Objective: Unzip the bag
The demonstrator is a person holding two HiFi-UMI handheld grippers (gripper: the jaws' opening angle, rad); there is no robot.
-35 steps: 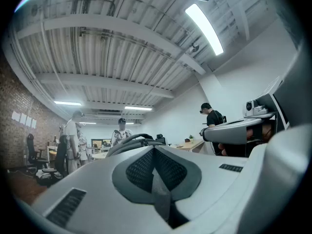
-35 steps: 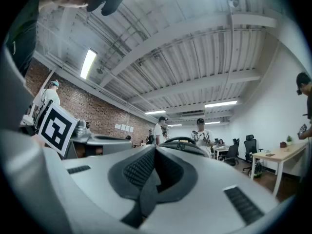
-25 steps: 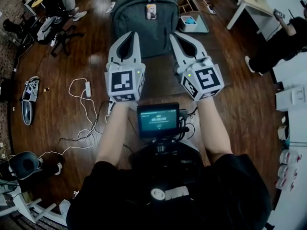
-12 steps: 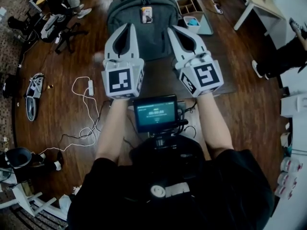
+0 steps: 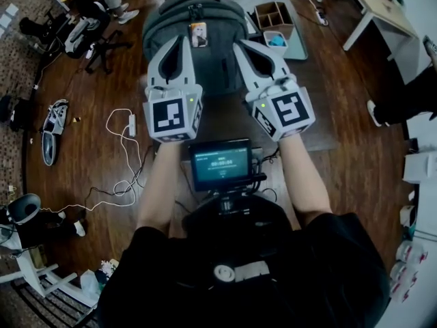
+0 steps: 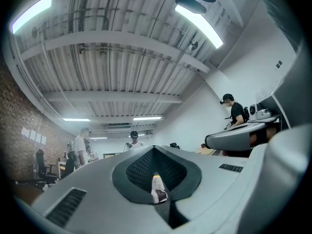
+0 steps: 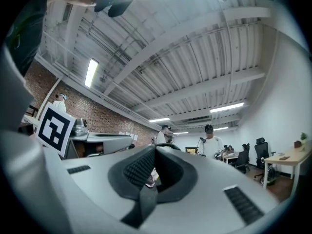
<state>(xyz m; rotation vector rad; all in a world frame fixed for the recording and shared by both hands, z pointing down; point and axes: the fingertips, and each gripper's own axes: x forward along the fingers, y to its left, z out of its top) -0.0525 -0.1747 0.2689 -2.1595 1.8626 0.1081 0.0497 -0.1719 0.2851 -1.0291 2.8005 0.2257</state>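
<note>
Holds the left gripper (image 5: 183, 39) and the right gripper (image 5: 240, 44) side by side over the near half of the grey bag (image 5: 213, 67), both pointing away from the body, contact with the fabric impossible to tell. Keeps nothing in either one: jaws pressed fully together at the tips in the left gripper view and the right gripper view alike. Finds the bag lying flat on the grey table (image 5: 314, 108), a small card (image 5: 199, 34) on its front between the two tips, a cardboard box (image 5: 274, 14) just beside its right edge.
</note>
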